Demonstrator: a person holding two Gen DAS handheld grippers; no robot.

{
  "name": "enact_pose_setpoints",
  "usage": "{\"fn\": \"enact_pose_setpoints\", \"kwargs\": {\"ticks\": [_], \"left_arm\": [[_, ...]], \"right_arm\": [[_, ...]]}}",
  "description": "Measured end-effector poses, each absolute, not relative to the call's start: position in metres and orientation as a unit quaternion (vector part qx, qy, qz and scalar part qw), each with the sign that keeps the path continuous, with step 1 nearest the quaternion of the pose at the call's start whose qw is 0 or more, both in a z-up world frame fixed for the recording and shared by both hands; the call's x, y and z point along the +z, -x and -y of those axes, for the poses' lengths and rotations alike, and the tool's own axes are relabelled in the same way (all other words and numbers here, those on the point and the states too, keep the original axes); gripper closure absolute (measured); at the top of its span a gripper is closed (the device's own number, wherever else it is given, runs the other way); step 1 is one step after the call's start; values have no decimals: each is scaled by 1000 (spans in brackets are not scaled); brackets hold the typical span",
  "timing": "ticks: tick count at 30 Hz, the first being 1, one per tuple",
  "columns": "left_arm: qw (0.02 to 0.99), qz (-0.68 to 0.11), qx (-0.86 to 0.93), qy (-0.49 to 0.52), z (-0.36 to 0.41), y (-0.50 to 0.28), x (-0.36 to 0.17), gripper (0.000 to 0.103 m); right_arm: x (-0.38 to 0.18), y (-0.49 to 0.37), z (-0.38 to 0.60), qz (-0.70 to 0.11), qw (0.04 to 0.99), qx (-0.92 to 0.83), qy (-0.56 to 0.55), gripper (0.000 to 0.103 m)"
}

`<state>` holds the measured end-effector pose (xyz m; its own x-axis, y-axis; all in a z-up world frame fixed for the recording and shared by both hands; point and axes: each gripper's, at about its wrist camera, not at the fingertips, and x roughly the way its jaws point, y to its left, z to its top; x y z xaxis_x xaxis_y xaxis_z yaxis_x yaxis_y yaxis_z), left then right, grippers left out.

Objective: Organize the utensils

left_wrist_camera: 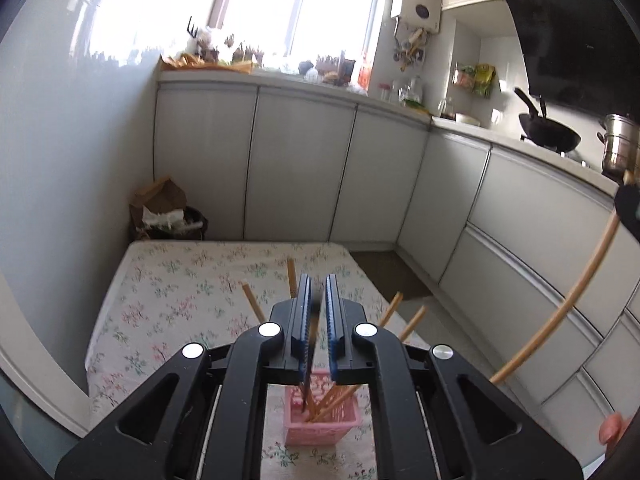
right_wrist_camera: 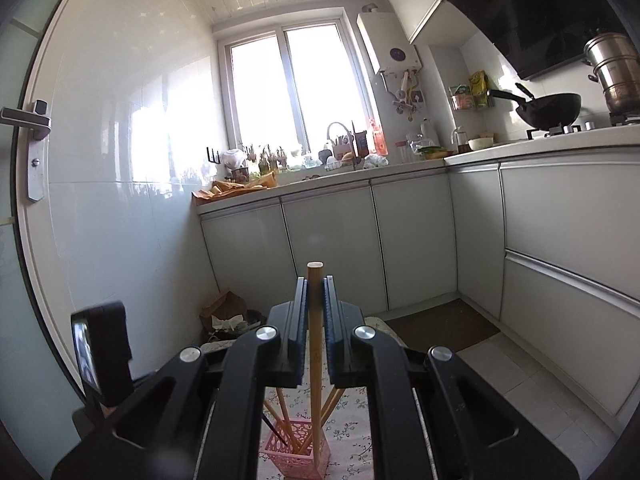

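A pink lattice basket [left_wrist_camera: 320, 428] [right_wrist_camera: 296, 452] stands on the floral tablecloth [left_wrist_camera: 180, 280] and holds several wooden chopsticks [left_wrist_camera: 252, 302], which fan outward. My left gripper [left_wrist_camera: 319, 288] hovers right over the basket with a narrow gap between its blue pads. A thin dark chopstick [left_wrist_camera: 306, 384] [right_wrist_camera: 274, 428] runs down through that gap into the basket, lying against the left pad only. My right gripper [right_wrist_camera: 316, 284] is shut on a long wooden chopstick [right_wrist_camera: 315, 360] [left_wrist_camera: 568, 300] held upright. In the left wrist view its lower end hangs in the air to the right of the basket.
White cabinets [left_wrist_camera: 304, 168] run along the far side and the right. A bin with a brown paper bag [left_wrist_camera: 168, 216] sits in the corner past the table. A black wok [left_wrist_camera: 550, 132] and a steel pot [right_wrist_camera: 612, 68] are on the stove. A fingertip [left_wrist_camera: 610, 432] shows low right.
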<state>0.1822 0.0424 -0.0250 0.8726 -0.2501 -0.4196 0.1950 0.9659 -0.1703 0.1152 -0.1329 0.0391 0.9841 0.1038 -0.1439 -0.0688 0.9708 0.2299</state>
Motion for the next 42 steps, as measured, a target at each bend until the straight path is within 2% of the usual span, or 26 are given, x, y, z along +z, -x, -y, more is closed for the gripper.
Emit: {"fn": "enact_pose_setpoints", "kwargs": {"ticks": [5, 7, 10, 14, 21, 22, 24, 29, 30, 31, 33, 36, 37, 38, 39, 40, 42], "left_arm": [[975, -174, -107, 85, -64, -147, -1, 89], [979, -154, -95, 97, -74, -130, 14, 76], [981, -124, -76, 128, -98, -103, 32, 72], [982, -98, -58, 152, -124, -79, 39, 71], [981, -102, -48, 156, -142, -77, 35, 70], [981, -103, -48, 157, -145, -78, 35, 70], [981, -105, -47, 158, -148, -78, 35, 69], [982, -105, -46, 152, -148, -69, 42, 62], [982, -107, -47, 149, -146, -67, 43, 56], [982, -108, -48, 145, -142, -64, 44, 50], [984, -109, -47, 134, -134, -56, 45, 46], [984, -120, -50, 119, -119, -44, 44, 40], [984, -121, -50, 118, -115, -42, 44, 33], [985, -121, -47, 116, -110, -35, 44, 29], [985, -119, -45, 113, -107, -30, 45, 22], [986, -115, -43, 110, -103, -24, 46, 16], [989, -107, -36, 93, -91, -10, 49, 10]], "right_arm": [[44, -117, 125, -67, 990, 47, -112, 95], [50, -119, 122, -58, 991, 48, -112, 95], [57, -126, 114, -42, 992, 48, -110, 95], [48, -141, 100, -33, 993, 46, -108, 95], [2, -170, 78, -51, 993, 32, -105, 94], [-1, -172, 77, -53, 993, 27, -104, 91], [-1, -173, 79, -59, 992, 18, -108, 59], [25, -144, 98, -42, 994, -5, -101, 57], [30, -133, 104, -36, 994, -8, -101, 55], [34, -125, 107, -34, 994, -14, -99, 52], [39, -107, 114, -29, 995, -24, -95, 42], [44, -79, 125, -25, 995, -33, -90, 34], [44, -71, 129, -27, 995, -35, -88, 32], [44, -62, 132, -28, 995, -37, -89, 29], [42, -53, 136, -31, 994, -48, -89, 21], [41, -47, 139, -34, 994, -56, -89, 19], [38, -33, 145, -40, 993, -66, -93, 14]]}}
